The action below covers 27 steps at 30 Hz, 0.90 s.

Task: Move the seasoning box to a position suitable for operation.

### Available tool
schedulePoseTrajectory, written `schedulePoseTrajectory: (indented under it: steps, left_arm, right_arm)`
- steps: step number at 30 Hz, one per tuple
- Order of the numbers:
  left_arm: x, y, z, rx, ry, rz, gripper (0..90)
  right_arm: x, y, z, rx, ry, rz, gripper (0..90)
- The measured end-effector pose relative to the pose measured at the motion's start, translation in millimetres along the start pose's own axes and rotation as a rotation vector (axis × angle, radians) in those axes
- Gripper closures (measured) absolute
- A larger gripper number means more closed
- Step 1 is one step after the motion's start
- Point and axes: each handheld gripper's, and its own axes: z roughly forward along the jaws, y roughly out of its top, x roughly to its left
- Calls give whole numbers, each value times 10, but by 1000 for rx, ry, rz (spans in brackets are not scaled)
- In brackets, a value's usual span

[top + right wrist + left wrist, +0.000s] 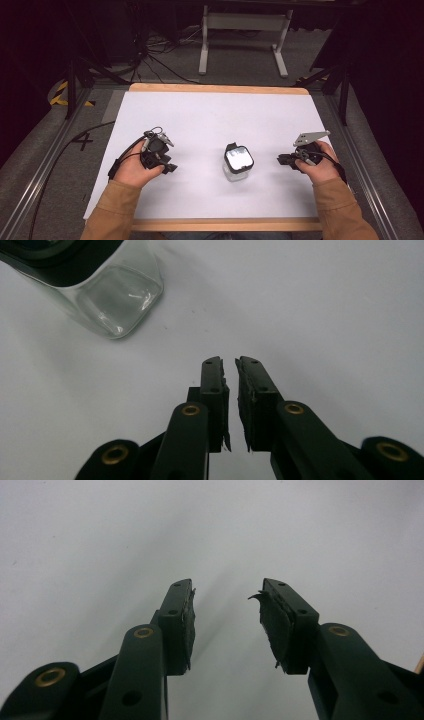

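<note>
Left gripper [169,167] lower left of high view, on white table [210,120], jaws spread, nothing between them. Clear jar [237,163] with black lid at centre, upright, well apart from both grippers. Right gripper [282,160] lower right, jaws nearly together, empty, pointing toward jar.

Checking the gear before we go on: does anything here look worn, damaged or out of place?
Yes: the pads on both grippers look frayed. The left gripper has torn edges curling off its pads, and the right gripper shows ragged edges too. The jar stands upright, lid on.
</note>
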Motion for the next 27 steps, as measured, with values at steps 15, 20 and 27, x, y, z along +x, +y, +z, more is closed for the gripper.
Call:
schedulePoseTrajectory:
  steps: [15,20,27]
  left_arm:
    - [-55,11,-61,-41,-1,15,547]
    - [-85,7,-79,-50,9,26,546]
    - [-106,12,-110,-60,7,30,542]
  right_arm:
    - [49,30,-8,-29,13,-17,865]
    - [112,64,51,-19,31,-48,898]
    - [213,123,81,-14,63,-70,899]
